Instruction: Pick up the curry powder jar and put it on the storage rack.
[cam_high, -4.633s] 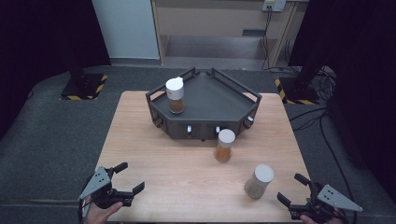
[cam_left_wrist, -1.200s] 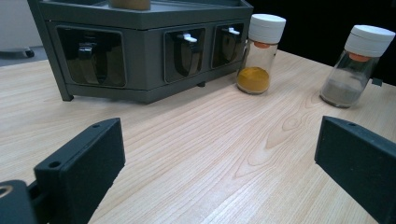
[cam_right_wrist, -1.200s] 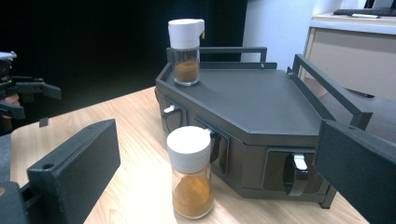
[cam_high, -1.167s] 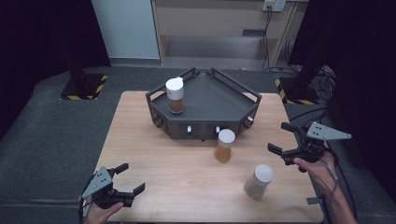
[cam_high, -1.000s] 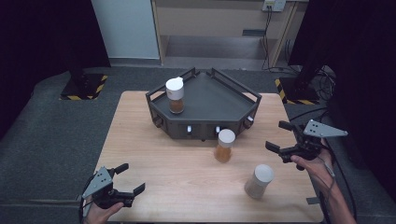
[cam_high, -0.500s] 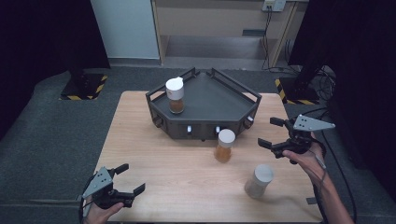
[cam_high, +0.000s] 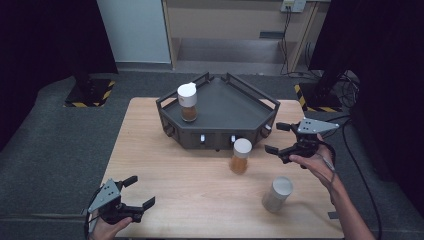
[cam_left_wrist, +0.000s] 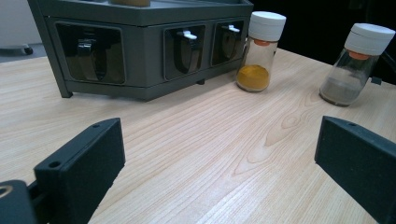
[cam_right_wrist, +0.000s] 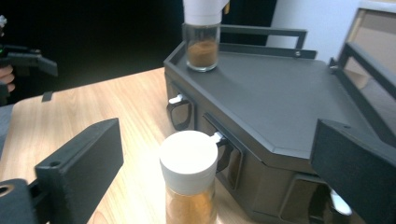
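Note:
A dark grey rack stands at the back of the wooden table, with a brown-spice jar on its top. In front of it stands an orange-spice jar with a white lid, and a grey-spice jar nearer the front right. My right gripper hovers just right of the orange jar, pointing at it. It is open and its jaws have just been closing a little. In the right gripper view that jar stands ahead between the jaws, untouched. My left gripper rests open at the front left.
In the left gripper view the rack's front shows small drawers with handles, and the orange jar and grey jar stand beyond bare wood. Dark floor surrounds the table. A cable trails off the table's right edge.
My right gripper has moved left, closer to the orange jar, with the forearm following. The left gripper and all three jars have stayed where they were.

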